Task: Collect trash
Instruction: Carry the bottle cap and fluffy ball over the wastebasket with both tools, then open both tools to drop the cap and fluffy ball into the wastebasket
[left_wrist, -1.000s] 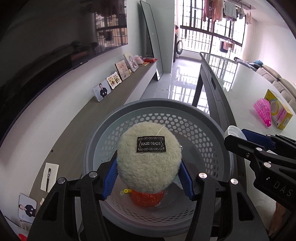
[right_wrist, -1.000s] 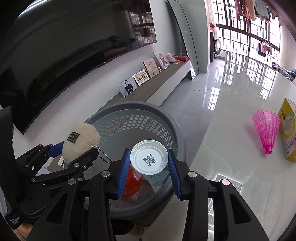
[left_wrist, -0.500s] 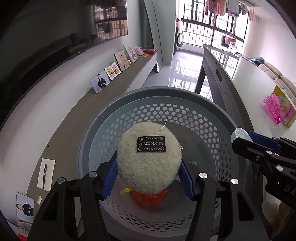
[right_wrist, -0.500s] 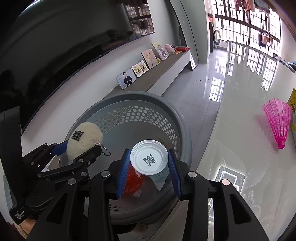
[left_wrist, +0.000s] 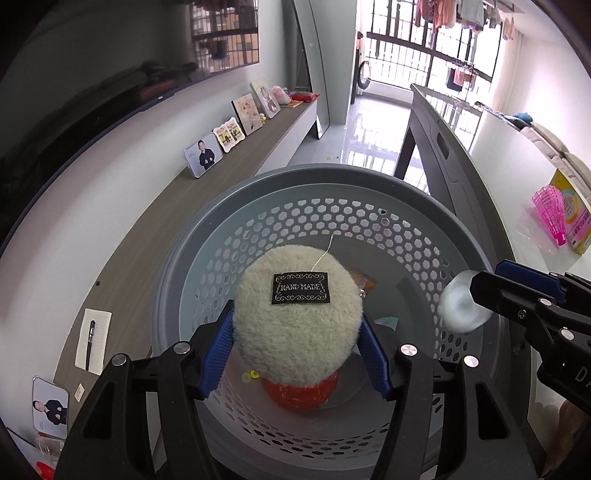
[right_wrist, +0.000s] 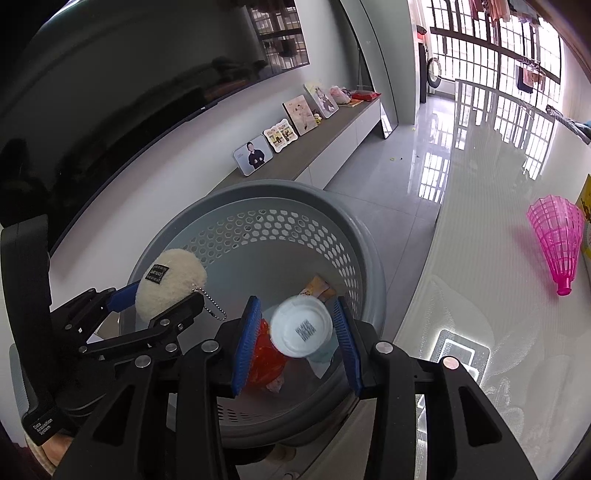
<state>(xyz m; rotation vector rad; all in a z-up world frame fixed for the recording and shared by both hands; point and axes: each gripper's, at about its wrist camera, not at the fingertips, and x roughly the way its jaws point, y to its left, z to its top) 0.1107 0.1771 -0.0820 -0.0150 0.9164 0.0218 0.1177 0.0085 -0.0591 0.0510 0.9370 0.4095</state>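
A grey perforated basket (left_wrist: 332, 192) stands below both grippers and also shows in the right wrist view (right_wrist: 295, 229). My left gripper (left_wrist: 295, 339) is shut on a cream fluffy pompom (left_wrist: 299, 317) with a black "HAND MADE" label, held over the basket. My right gripper (right_wrist: 295, 332) has its jaws spread, and a white plastic cup (right_wrist: 301, 326) hangs blurred between them, free of both pads, over the basket. In the left wrist view the cup (left_wrist: 461, 302) is a blur at the right finger's tip. Red wrapper (left_wrist: 299, 393) and paper scraps lie in the basket.
A white table (right_wrist: 480, 258) on the right holds a pink shuttlecock (right_wrist: 557, 240) and a yellow box (left_wrist: 572, 218). A low cabinet (left_wrist: 155, 236) with photo frames runs along the left wall under a dark TV.
My right gripper has opened and the white cup has come loose, dropping blurred towards the basket. Both grippers have moved further over the basket. The left still holds the pompom.
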